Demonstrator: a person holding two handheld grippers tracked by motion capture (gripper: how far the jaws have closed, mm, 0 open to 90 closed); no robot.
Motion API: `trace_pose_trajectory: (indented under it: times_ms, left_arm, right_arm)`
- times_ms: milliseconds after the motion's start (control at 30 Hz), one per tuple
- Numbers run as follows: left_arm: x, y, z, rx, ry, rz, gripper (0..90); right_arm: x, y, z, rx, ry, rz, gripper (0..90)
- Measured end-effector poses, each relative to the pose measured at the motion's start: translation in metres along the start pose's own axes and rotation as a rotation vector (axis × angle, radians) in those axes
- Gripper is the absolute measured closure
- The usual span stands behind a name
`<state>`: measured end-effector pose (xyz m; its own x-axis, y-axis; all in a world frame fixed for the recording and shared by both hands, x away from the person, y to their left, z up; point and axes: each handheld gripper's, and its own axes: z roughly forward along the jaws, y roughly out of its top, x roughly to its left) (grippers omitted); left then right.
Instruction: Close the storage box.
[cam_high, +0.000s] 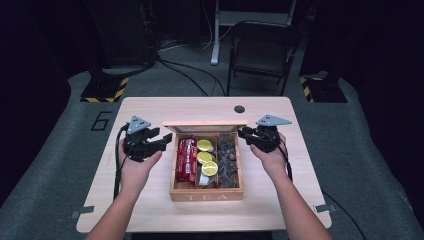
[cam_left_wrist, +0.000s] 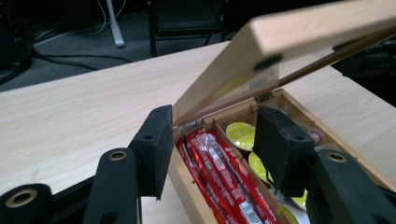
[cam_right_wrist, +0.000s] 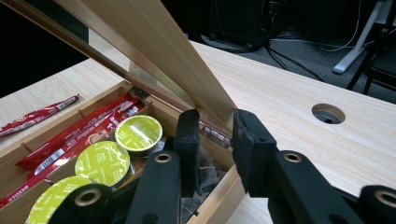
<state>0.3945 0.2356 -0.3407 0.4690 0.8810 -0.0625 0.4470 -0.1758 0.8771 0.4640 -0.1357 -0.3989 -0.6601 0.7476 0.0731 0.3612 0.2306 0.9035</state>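
Note:
A wooden tea box stands mid-table with its lid raised. Inside lie red sachets, yellow-green capsules and dark tea bags. My right gripper is at the lid's right end. In the right gripper view the lid comes down between the jaws of that gripper, which are shut on its edge. My left gripper hangs by the box's left side. It is open above the sachets, under the lid, touching nothing.
A loose red sachet lies on the table to the left of the box. The table has a cable hole near its far edge. A folding chair and cables stand on the floor beyond.

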Motion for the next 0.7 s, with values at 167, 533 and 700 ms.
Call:
trace_pose_trajectory:
  times_ms: [167, 533, 700]
  left_arm:
    - [-0.003, 0.008, 0.002, -0.011, -0.001, 0.017, 50.4]
    - [-0.010, 0.013, 0.004, -0.044, 0.031, 0.056, 61.2]
    - [-0.011, 0.015, 0.004, -0.038, 0.038, 0.054, 61.5]
  right_arm:
    - [0.000, 0.000, 0.000, -0.002, 0.000, 0.002, 71.5]
    - [0.000, 0.000, 0.000, -0.002, 0.000, 0.001, 71.4]
    - [0.000, 0.000, 0.000, -0.002, 0.007, 0.013, 70.4]
